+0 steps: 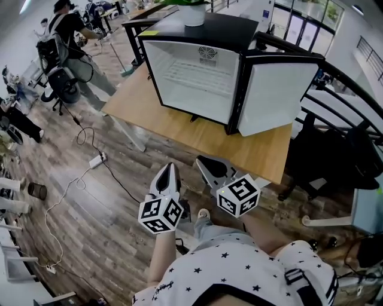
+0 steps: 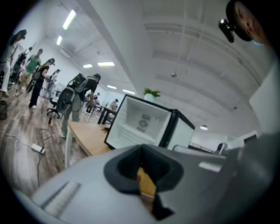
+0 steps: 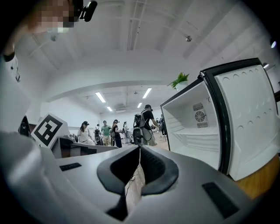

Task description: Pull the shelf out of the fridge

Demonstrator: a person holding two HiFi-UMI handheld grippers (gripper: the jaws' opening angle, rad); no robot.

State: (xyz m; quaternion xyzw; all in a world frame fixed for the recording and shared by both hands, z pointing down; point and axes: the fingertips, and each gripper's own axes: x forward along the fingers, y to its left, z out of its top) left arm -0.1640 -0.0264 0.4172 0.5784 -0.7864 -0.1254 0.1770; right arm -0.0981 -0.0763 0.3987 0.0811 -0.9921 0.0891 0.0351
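A black mini fridge (image 1: 203, 36) stands on a wooden table (image 1: 179, 128), its door (image 1: 275, 95) swung open to the right. Inside, a white wire shelf (image 1: 194, 73) sits about halfway up. Both grippers hover over the floor in front of the table, well short of the fridge. My left gripper (image 1: 172, 167) is shut with nothing in it, and my right gripper (image 1: 202, 160) beside it is also shut and empty. In the left gripper view the closed jaw tips (image 2: 142, 148) point at the fridge (image 2: 140, 122). In the right gripper view the shelf (image 3: 205, 133) lies right of the tips (image 3: 140, 148).
A potted plant (image 1: 194, 13) sits on top of the fridge. Several people (image 1: 69, 36) stand at the back left near office chairs. A power strip and cables (image 1: 96, 160) lie on the wood floor. A black chair (image 1: 335, 155) and railing are to the right of the table.
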